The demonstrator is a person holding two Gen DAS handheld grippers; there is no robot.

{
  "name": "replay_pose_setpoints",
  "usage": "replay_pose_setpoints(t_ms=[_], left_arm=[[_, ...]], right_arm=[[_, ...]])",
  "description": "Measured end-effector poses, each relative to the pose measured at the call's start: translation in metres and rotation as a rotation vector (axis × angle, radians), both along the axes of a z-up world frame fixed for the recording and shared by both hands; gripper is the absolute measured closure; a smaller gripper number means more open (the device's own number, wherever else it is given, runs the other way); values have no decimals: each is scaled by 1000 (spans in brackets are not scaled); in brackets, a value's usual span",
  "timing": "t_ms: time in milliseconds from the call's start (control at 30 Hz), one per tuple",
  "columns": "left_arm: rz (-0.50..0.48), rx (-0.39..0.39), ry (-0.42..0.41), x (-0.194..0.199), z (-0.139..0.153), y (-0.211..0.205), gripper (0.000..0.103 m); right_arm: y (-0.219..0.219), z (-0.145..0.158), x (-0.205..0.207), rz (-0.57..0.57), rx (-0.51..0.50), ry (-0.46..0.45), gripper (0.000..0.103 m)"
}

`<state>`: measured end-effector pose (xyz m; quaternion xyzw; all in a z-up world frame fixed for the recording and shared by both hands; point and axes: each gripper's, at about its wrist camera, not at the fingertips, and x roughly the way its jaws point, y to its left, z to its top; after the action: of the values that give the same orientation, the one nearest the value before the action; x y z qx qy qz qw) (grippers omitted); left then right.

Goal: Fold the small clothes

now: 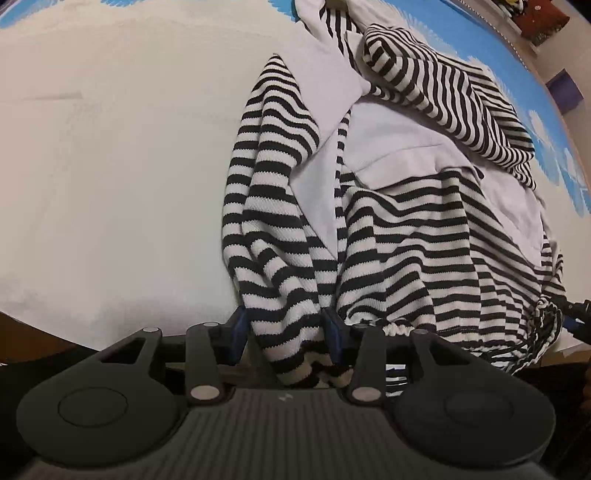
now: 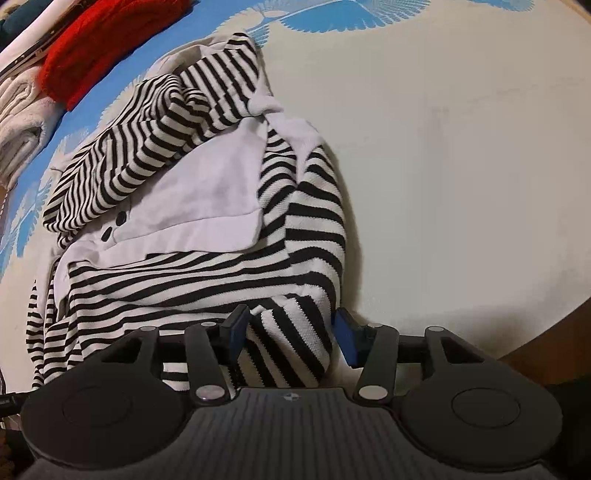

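A black-and-white striped garment with white panels (image 1: 388,206) lies crumpled on a cream surface (image 1: 110,184). My left gripper (image 1: 286,328) has its blue-padded fingers around a bunched striped part of the garment at its near edge, with the cloth filling the gap between them. In the right wrist view the same garment (image 2: 192,206) shows two black buttons. My right gripper (image 2: 291,332) has a striped fold between its fingers; the left pad touches the cloth and a small gap shows at the right pad. The other gripper's tip shows at the far right of the left wrist view (image 1: 576,314).
The cream surface (image 2: 461,166) has a blue border with white bird prints (image 2: 332,14) at the far side. A red knit item (image 2: 99,40) and folded cream cloth (image 2: 18,122) lie beyond the border. A brown table edge (image 2: 546,343) is at the near side.
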<state>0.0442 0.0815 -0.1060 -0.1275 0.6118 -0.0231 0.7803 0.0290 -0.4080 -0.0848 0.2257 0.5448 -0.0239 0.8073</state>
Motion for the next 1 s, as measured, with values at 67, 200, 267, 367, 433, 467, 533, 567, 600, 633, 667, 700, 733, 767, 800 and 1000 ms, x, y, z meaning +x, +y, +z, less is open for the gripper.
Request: replay_pose_setpoints(t_ms=[67, 200, 267, 367, 433, 467, 533, 567, 600, 633, 667, 700, 733, 767, 800, 1000], left_arm=[[-3, -1, 1, -1, -1, 0, 61], [-32, 19, -8, -1, 1, -7, 86], [-43, 30, -21, -2, 3, -10, 92], [-44, 34, -45, -3, 8, -12, 94], [-41, 31, -59, -4, 12, -12, 94], [-39, 25, -61, -5, 13, -11, 94], [-31, 11, -55, -6, 13, -9, 93], [-27, 5, -48, -5, 12, -8, 91], [-20, 5, -39, -5, 10, -6, 91], [-15, 7, -32, -4, 8, -6, 91], [-12, 10, -23, -3, 7, -5, 91], [-11, 12, -15, -3, 5, -5, 89], [-10, 13, -11, -2, 4, -5, 89], [-12, 11, -10, -2, 4, -5, 89], [-12, 8, -11, -1, 4, -5, 87], [-9, 4, 3, 1, 0, -6, 85]], right_arm=[[3, 0, 1, 15, 0, -2, 51], [5, 0, 0, 30, 1, -3, 52], [3, 0, -1, 31, 10, -7, 67], [1, 2, -5, 33, 25, -25, 92], [0, 7, -8, 34, 40, -52, 95], [-1, 10, -9, 33, 50, -66, 95], [-3, 14, -12, 25, 71, -88, 95], [-4, 15, -12, 19, 80, -91, 95], [-5, 15, -12, 13, 87, -90, 94], [-6, 13, -12, 10, 93, -83, 94], [-6, 11, -11, 9, 98, -73, 88], [-6, 9, -10, 10, 98, -61, 85], [-5, 7, -10, 11, 95, -50, 85], [-5, 6, -9, 13, 93, -44, 83], [-5, 5, -7, 15, 92, -38, 81], [1, -5, -1, 37, 75, 3, 79]])
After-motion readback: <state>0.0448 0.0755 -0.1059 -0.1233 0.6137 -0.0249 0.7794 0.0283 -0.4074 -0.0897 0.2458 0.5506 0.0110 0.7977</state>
